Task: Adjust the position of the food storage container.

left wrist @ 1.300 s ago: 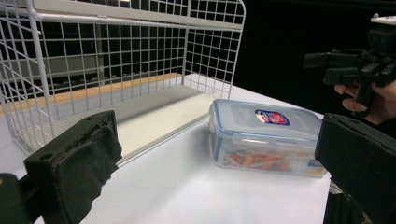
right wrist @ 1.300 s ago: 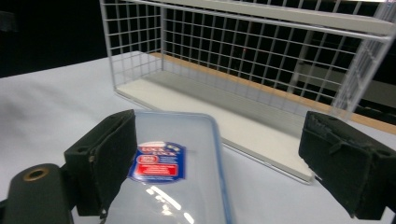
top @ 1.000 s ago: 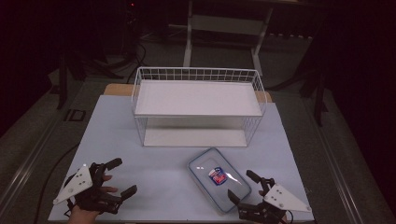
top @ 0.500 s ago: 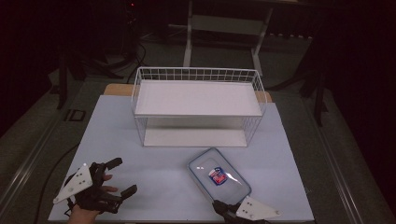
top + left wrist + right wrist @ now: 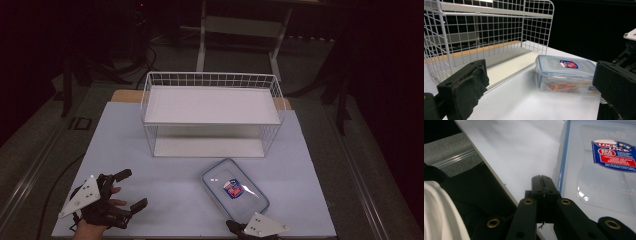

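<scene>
The right tool (image 5: 235,227) sits at the bottom edge of the high view, just below the near corner of the clear box (image 5: 234,189). A second ago its jaws stood wide apart, lower right of that view, beside the box. Now they have snapped together and the tool has slid left and down toward the box's near end. In the right gripper view the two black jaws meet flat against each other, and nothing is between them. The box with its blue rim (image 5: 599,167) lies just to the right of the closed tips, very close, but I cannot tell if they touch it.

So the right tool (image 5: 544,186) is closed on nothing. It has not grabbed the box. I think closed jaws like this may be meant to push the box or poke at its edge, not lift it.

The left tool (image 5: 122,192) is in the lower left of the high view and has not moved. Its jaws are wide open, with a hand (image 5: 97,220) holding it. In the left gripper view the two soft black pads (image 5: 464,87) stand far apart, and the box (image 5: 565,75) shows between them but far off.

The box lies flat on the white surface (image 5: 170,175), in the lower middle of the high view, in front of the white wire basket (image 5: 212,100). The basket's shelf holds nothing yet.
</scene>
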A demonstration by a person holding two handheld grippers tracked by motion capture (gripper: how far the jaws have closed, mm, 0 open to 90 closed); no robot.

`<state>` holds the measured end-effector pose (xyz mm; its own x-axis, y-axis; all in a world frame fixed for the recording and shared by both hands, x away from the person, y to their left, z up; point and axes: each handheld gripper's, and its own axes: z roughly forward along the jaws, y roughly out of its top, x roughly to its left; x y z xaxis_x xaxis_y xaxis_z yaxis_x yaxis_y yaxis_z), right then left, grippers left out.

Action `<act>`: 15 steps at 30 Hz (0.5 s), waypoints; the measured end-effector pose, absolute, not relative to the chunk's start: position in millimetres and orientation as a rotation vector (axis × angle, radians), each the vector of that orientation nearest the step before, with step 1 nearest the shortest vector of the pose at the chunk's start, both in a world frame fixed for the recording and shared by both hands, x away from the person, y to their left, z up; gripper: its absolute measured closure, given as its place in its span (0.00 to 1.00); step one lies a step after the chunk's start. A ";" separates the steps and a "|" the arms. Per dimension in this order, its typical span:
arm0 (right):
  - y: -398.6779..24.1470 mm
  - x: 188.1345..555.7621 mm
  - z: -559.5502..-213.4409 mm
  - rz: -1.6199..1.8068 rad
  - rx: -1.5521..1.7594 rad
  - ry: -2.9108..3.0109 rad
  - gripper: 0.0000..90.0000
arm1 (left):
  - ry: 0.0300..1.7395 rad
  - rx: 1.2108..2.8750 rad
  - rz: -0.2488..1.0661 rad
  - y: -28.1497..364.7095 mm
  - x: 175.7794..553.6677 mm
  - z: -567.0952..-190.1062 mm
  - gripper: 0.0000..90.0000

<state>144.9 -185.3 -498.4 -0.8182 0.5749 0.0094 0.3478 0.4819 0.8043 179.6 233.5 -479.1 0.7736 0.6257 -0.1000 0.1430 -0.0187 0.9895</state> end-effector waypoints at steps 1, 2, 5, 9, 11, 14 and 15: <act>-185.3 144.9 -498.4 1.250 0.787 2.469 1.00 | 0.636 1.569 0.428 233.5 179.6 -479.1 0.00; -186.0 144.9 -498.4 1.245 0.783 2.470 1.00 | 0.635 1.570 0.426 233.4 179.7 -479.2 0.00; -190.8 146.0 -498.1 1.227 0.789 2.462 1.00 | 0.634 1.570 0.428 233.4 179.5 -479.2 0.00; -199.5 148.5 -497.4 1.210 0.823 2.444 1.00 | 0.634 1.567 0.427 233.5 179.5 -479.0 0.00; -205.7 149.8 -496.7 1.204 0.849 2.430 1.00 | 0.634 1.566 0.427 233.4 179.6 -479.2 0.00; -218.0 152.5 -495.5 1.191 0.898 2.400 1.00 | 0.635 1.571 0.435 232.9 179.9 -479.2 0.00; -221.6 153.6 -495.4 1.188 0.913 2.390 1.00 | 0.635 1.570 0.435 232.9 180.2 -479.2 0.00</act>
